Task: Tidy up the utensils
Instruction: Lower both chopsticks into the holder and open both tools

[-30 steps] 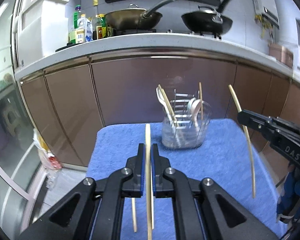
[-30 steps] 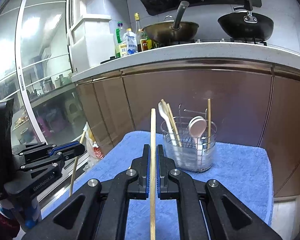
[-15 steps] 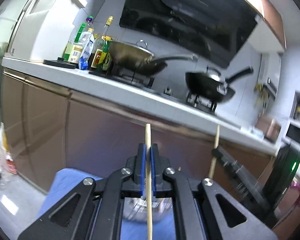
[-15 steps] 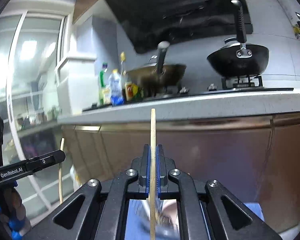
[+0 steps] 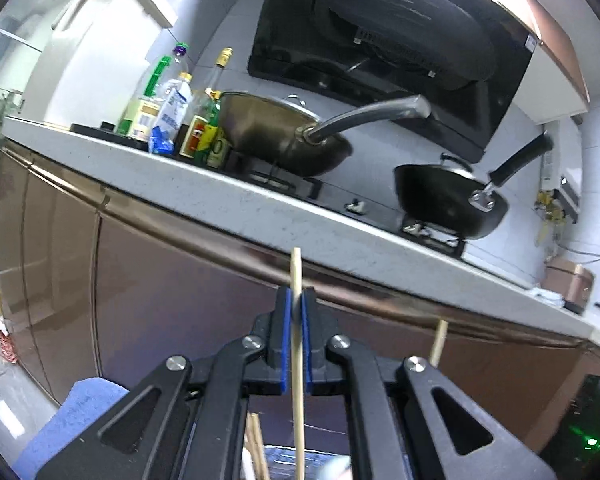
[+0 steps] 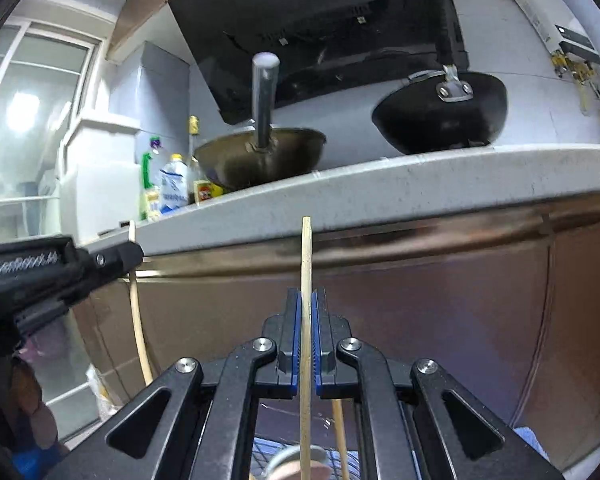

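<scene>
My left gripper point(image 5: 296, 300) is shut on a wooden chopstick point(image 5: 297, 364) that stands upright between its blue pads. My right gripper point(image 6: 306, 300) is shut on a second wooden chopstick point(image 6: 306, 344), also upright. The left gripper point(image 6: 134, 254) with its chopstick point(image 6: 138, 320) shows at the left of the right wrist view. The tip of the right chopstick point(image 5: 438, 340) shows in the left wrist view. The utensil holder point(image 5: 276, 464) is just below both grippers, mostly hidden; its rim and a spoon point(image 6: 296, 466) show at the bottom edges.
A kitchen counter point(image 5: 260, 208) with brown cabinet fronts point(image 5: 160, 280) runs behind. Two woks point(image 5: 284, 136) point(image 5: 448, 200) and several bottles point(image 5: 172, 116) stand on it. The blue towel point(image 5: 72, 412) shows at the lower left.
Both grippers have risen and tilted upward with their chopsticks. The holder and blue towel have dropped to the bottom edge of both views. The two grippers are closer together.
</scene>
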The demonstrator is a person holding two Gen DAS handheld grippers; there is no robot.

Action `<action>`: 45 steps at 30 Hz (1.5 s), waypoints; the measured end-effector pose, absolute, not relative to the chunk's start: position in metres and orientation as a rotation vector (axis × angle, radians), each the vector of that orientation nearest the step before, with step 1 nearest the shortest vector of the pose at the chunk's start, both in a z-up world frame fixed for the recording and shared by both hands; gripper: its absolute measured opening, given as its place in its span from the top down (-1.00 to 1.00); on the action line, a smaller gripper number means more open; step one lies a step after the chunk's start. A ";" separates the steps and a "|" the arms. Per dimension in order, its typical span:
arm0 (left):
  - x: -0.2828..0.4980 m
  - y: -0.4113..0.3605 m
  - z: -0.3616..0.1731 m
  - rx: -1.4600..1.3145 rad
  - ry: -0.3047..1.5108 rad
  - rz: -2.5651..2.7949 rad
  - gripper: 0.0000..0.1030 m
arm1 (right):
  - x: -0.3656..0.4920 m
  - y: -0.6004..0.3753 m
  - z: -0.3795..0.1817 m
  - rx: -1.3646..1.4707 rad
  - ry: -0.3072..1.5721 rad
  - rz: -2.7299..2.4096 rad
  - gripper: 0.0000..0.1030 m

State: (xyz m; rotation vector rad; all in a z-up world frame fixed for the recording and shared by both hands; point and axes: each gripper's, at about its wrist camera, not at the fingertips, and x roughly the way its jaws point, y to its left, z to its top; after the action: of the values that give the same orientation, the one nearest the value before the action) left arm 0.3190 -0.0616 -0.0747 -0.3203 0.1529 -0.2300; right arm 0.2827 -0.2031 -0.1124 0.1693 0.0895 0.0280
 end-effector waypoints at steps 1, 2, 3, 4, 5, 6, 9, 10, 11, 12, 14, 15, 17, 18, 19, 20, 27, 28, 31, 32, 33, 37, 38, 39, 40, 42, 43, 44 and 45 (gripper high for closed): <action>0.322 -0.063 -0.082 -0.316 0.155 -0.225 0.91 | 0.283 -0.205 -0.117 0.176 0.097 0.022 0.90; 0.324 -0.064 -0.089 -0.309 0.154 -0.217 0.91 | 0.282 -0.207 -0.123 0.180 0.104 0.015 0.90; 0.323 -0.065 -0.094 -0.299 0.148 -0.210 0.91 | 0.281 -0.208 -0.128 0.181 0.110 0.006 0.89; 0.323 -0.066 -0.100 -0.288 0.144 -0.205 0.91 | 0.280 -0.208 -0.133 0.179 0.117 -0.002 0.88; 0.321 -0.066 -0.103 -0.282 0.143 -0.204 0.88 | 0.278 -0.208 -0.136 0.177 0.122 -0.003 0.88; 0.319 -0.065 -0.106 -0.277 0.146 -0.208 0.88 | 0.275 -0.208 -0.139 0.174 0.136 0.000 0.87; 0.308 -0.060 -0.105 -0.260 0.151 -0.229 0.87 | 0.266 -0.209 -0.141 0.172 0.153 0.004 0.65; 0.303 -0.058 -0.102 -0.251 0.151 -0.235 0.87 | 0.264 -0.209 -0.141 0.171 0.154 0.005 0.50; 0.298 -0.056 -0.099 -0.239 0.154 -0.245 0.86 | 0.261 -0.209 -0.139 0.171 0.154 0.004 0.41; 0.292 -0.054 -0.095 -0.228 0.159 -0.254 0.85 | 0.257 -0.210 -0.138 0.173 0.155 0.003 0.40; 0.283 -0.049 -0.087 -0.207 0.162 -0.256 0.84 | 0.249 -0.212 -0.133 0.175 0.162 -0.003 0.40; 0.277 -0.046 -0.083 -0.195 0.167 -0.252 0.84 | 0.243 -0.213 -0.130 0.174 0.162 -0.006 0.40; 0.265 -0.039 -0.076 -0.171 0.186 -0.241 0.83 | 0.234 -0.214 -0.123 0.169 0.164 -0.009 0.40; 0.258 -0.037 -0.073 -0.155 0.198 -0.231 0.83 | 0.226 -0.214 -0.118 0.167 0.165 -0.009 0.40; 0.251 -0.035 -0.072 -0.139 0.209 -0.219 0.83 | 0.220 -0.214 -0.115 0.164 0.165 -0.008 0.40; 0.242 -0.033 -0.070 -0.120 0.224 -0.206 0.83 | 0.211 -0.212 -0.111 0.159 0.168 -0.006 0.39; 0.184 -0.025 -0.068 -0.039 0.289 -0.165 0.57 | 0.158 -0.203 -0.095 0.156 0.208 0.028 0.14; 0.174 -0.024 -0.067 -0.031 0.288 -0.158 0.44 | 0.151 -0.202 -0.093 0.152 0.214 0.032 0.14; 0.148 -0.020 -0.063 -0.015 0.278 -0.143 0.41 | 0.125 -0.197 -0.089 0.152 0.225 0.049 0.10; 0.139 -0.018 -0.062 -0.010 0.276 -0.138 0.40 | 0.117 -0.196 -0.088 0.148 0.225 0.055 0.02; 0.132 -0.017 -0.060 -0.007 0.274 -0.134 0.40 | 0.108 -0.193 -0.086 0.140 0.225 0.057 -0.02; 0.107 -0.012 -0.057 0.006 0.275 -0.115 0.39 | 0.084 -0.187 -0.080 0.133 0.230 0.082 -0.07; 0.102 -0.010 -0.057 0.009 0.278 -0.112 0.39 | 0.079 -0.185 -0.079 0.134 0.234 0.090 -0.08; 0.098 -0.009 -0.057 0.010 0.281 -0.111 0.39 | 0.072 -0.183 -0.079 0.134 0.239 0.098 -0.08; 0.094 -0.008 -0.057 0.013 0.283 -0.110 0.39 | 0.068 -0.182 -0.078 0.135 0.242 0.104 -0.10; 0.085 -0.007 -0.058 0.020 0.285 -0.103 0.39 | 0.059 -0.178 -0.078 0.141 0.251 0.123 -0.10; 0.080 -0.005 -0.058 0.020 0.285 -0.101 0.39 | 0.054 -0.176 -0.079 0.140 0.257 0.130 -0.10; 0.077 -0.004 -0.058 0.020 0.285 -0.100 0.39 | 0.049 -0.173 -0.079 0.138 0.261 0.135 -0.11; 0.073 -0.002 -0.057 0.021 0.284 -0.098 0.39 | 0.045 -0.170 -0.080 0.134 0.268 0.136 -0.11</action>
State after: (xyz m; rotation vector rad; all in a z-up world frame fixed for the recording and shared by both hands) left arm 0.0731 -0.0024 -0.0572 0.0206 0.2840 -0.0980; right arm 0.0447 -0.1699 -0.0796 0.1341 0.2675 0.1364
